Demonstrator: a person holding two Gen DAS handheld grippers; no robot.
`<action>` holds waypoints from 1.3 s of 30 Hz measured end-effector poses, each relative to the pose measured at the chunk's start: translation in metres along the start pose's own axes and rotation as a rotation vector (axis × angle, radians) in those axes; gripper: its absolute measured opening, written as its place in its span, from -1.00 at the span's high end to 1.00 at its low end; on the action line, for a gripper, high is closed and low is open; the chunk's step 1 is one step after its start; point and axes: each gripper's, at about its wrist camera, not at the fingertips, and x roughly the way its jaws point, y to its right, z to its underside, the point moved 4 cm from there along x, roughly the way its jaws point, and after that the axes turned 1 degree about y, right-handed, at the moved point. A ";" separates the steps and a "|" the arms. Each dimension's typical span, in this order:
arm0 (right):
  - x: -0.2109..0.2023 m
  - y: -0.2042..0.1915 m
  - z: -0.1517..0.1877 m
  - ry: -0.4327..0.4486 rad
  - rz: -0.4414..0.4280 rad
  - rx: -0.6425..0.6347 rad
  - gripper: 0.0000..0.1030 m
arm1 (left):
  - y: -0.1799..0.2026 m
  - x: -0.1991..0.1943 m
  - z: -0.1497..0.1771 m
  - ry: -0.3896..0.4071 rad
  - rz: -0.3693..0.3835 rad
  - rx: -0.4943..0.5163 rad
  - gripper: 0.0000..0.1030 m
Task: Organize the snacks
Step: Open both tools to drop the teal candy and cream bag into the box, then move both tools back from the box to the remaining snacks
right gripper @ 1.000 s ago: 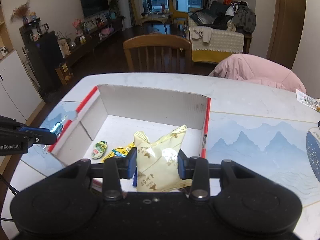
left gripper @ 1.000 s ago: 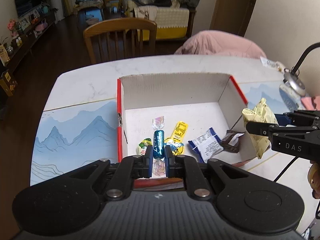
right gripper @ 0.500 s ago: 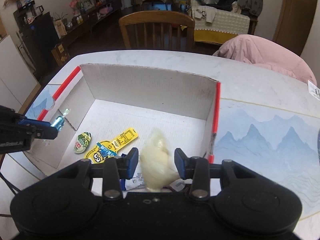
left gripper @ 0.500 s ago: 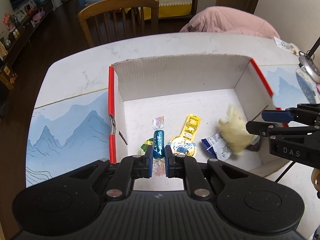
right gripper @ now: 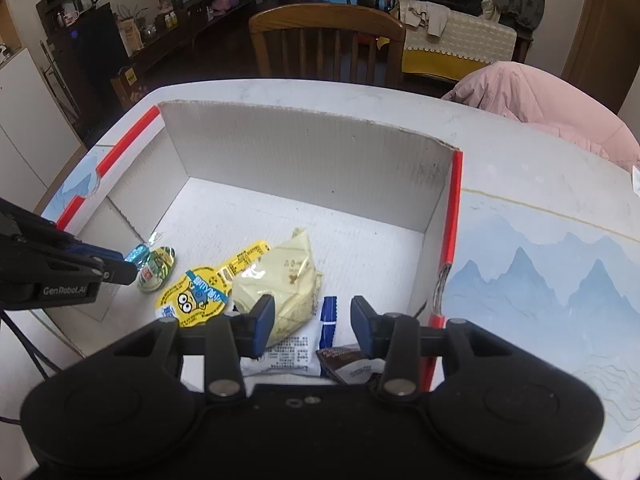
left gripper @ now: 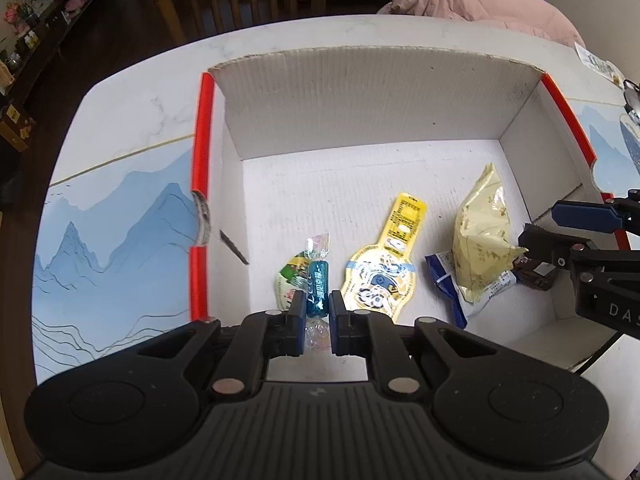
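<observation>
Left gripper (left gripper: 314, 312) half-hides teal candy (left gripper: 317, 289) — dark packet (right gripper: 352, 364) cut off.

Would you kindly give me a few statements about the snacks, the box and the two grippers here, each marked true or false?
1. The left gripper is shut on the teal candy. True.
2. The right gripper grips the pale yellow snack bag. False: its jaws stand apart and the bag lies on the floor of the box.
3. The yellow cartoon pouch lies inside the box. True.
4. The pale yellow snack bag lies on the table outside the box. False: it is inside, partly on the blue and white packet.
5. A wooden chair stands at the far side of the table. True.
</observation>
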 end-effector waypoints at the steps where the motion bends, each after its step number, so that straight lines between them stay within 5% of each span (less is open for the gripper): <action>1: 0.000 0.000 0.001 -0.001 -0.003 0.000 0.20 | 0.001 0.001 0.001 -0.005 0.006 0.001 0.79; 9: -0.017 0.000 0.004 0.049 -0.007 0.011 -0.15 | 0.003 -0.010 0.006 0.012 0.035 -0.016 0.75; 14: -0.033 0.001 0.007 0.098 -0.010 0.037 -0.41 | 0.000 -0.024 0.012 0.046 0.053 -0.028 0.47; 20: -0.052 -0.003 0.015 0.135 0.000 0.054 -0.64 | -0.002 -0.045 0.023 0.092 0.078 -0.035 0.45; 26: -0.075 -0.007 0.020 0.183 0.001 0.069 -0.75 | -0.004 -0.072 0.036 0.147 0.105 -0.037 0.37; 28: -0.084 -0.009 0.022 0.197 -0.005 0.076 -0.82 | -0.004 -0.082 0.041 0.170 0.116 -0.043 -0.02; 30: -0.090 -0.012 0.026 0.198 -0.012 0.085 -0.86 | -0.004 -0.094 0.047 0.205 0.117 -0.045 -0.17; 39: -0.118 -0.031 0.043 0.227 -0.044 0.091 -0.98 | -0.004 -0.126 0.073 0.260 0.140 -0.006 -0.19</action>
